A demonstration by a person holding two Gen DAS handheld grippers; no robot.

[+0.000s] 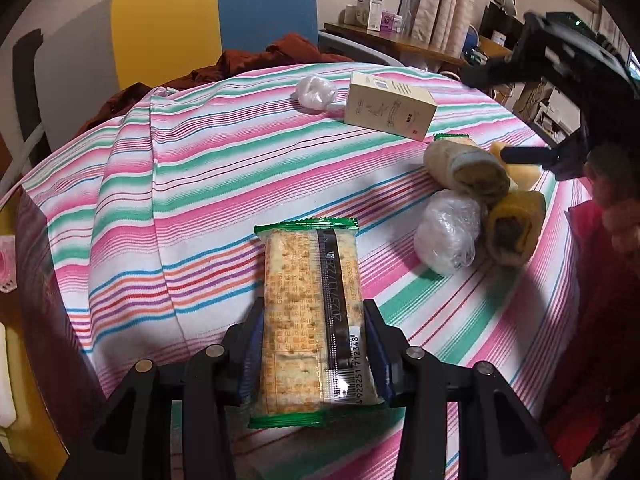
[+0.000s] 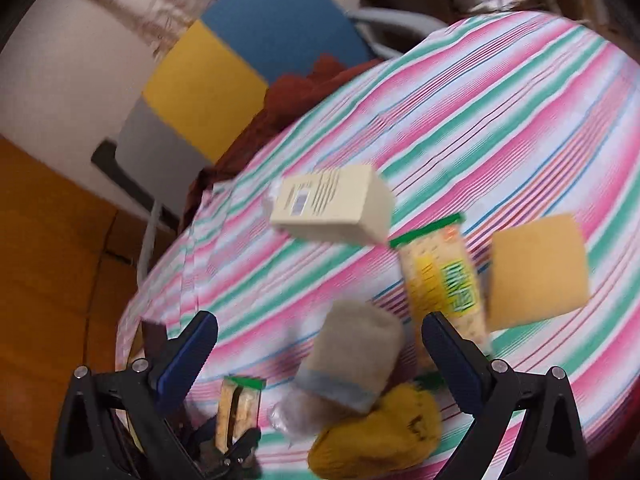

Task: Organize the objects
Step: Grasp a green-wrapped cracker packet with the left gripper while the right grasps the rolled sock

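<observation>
— Striped cloth (image 1: 224,168) in pink, green and white is covering the round table, with a yellow and blue chair (image 1: 212,16) standing behind it. What is lying left of the cream box (image 1: 390,108)?

— A small white plastic bundle (image 1: 316,94) is sitting just beside the cream box. Near the camera, well in front of that box, the left gripper (image 1: 314,354) is clamping a cracker packet (image 1: 310,300) between its blue pads, jaws narrowed onto the wrapper's sides.

— And to the right of the box?

— A beige rolled sock (image 1: 466,170), a clear plastic wad (image 1: 448,234) and a mustard rolled sock (image 1: 514,228) are crowding together, touching. The right gripper (image 2: 320,344) is hovering over that pile with its jaws standing wide and nothing between them. A second cracker packet (image 2: 444,276) and a tan square (image 2: 538,270) are lying beside the pile.
</observation>
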